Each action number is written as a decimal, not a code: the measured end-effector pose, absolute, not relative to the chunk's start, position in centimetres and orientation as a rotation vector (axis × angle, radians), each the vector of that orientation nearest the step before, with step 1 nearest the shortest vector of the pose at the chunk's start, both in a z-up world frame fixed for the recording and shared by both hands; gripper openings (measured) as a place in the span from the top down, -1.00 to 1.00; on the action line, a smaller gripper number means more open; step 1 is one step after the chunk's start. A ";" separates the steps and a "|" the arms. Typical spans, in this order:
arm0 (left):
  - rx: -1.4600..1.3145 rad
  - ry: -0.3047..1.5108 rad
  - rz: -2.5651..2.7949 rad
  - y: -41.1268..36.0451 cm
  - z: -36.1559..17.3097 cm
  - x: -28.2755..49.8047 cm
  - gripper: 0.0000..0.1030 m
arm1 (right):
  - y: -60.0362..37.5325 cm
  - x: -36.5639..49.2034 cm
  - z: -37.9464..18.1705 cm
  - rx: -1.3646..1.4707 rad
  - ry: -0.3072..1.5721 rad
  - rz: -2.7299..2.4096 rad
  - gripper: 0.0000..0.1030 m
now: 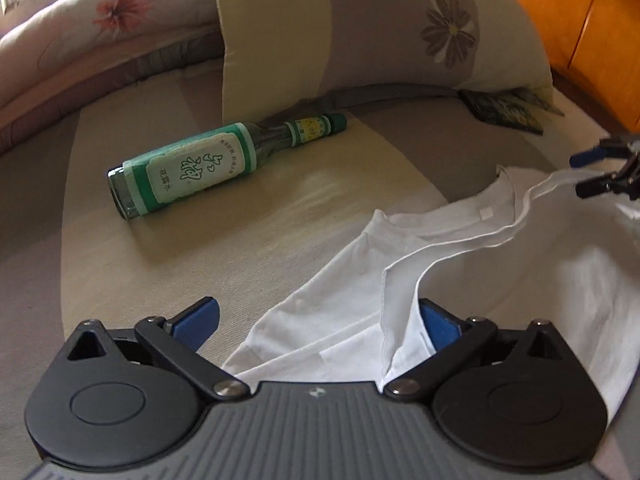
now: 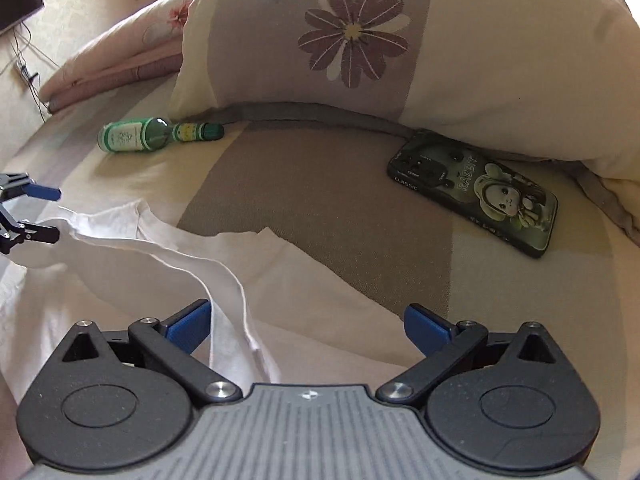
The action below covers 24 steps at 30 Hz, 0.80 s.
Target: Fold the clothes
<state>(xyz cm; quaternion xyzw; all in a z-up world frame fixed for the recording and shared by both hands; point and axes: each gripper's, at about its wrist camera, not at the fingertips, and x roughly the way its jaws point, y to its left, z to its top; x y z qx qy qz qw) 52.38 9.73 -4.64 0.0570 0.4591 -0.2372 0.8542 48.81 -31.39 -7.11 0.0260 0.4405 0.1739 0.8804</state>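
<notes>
A white T-shirt [image 1: 520,280] lies rumpled on the striped bedsheet [image 1: 200,256], its collar towards the pillow. My left gripper [image 1: 318,326] stands wide open low over the shirt; a fold of the fabric is draped against its right blue pad [image 1: 440,328]. In the right wrist view my right gripper [image 2: 308,326] is also open over the shirt [image 2: 120,272], and a raised hem runs past its left pad [image 2: 192,324]. Each view shows the other gripper at its edge, the right gripper [image 1: 588,174] and the left gripper [image 2: 44,214], with cloth resting on the lower finger.
A green glass bottle [image 1: 224,164] lies on its side ahead of the shirt. A phone in a green case [image 2: 476,196] rests by the flowered pillow [image 2: 360,40]. A folded pink quilt [image 1: 80,40] sits at the back left, and a wooden headboard [image 1: 592,20] at the right.
</notes>
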 end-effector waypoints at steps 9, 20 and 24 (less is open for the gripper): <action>0.076 0.923 -0.512 11.7 -0.3 50.9 -0.99 | -32.2 45.6 -2.1 0.026 0.816 0.488 -1.00; 0.211 0.989 -0.656 5.3 -4.0 45.9 -0.99 | -28.7 42.8 -6.9 0.058 0.896 0.590 -1.00; 0.265 0.987 -0.550 4.6 -6.5 45.4 -0.99 | -29.6 42.4 -9.8 0.056 0.925 0.491 -1.00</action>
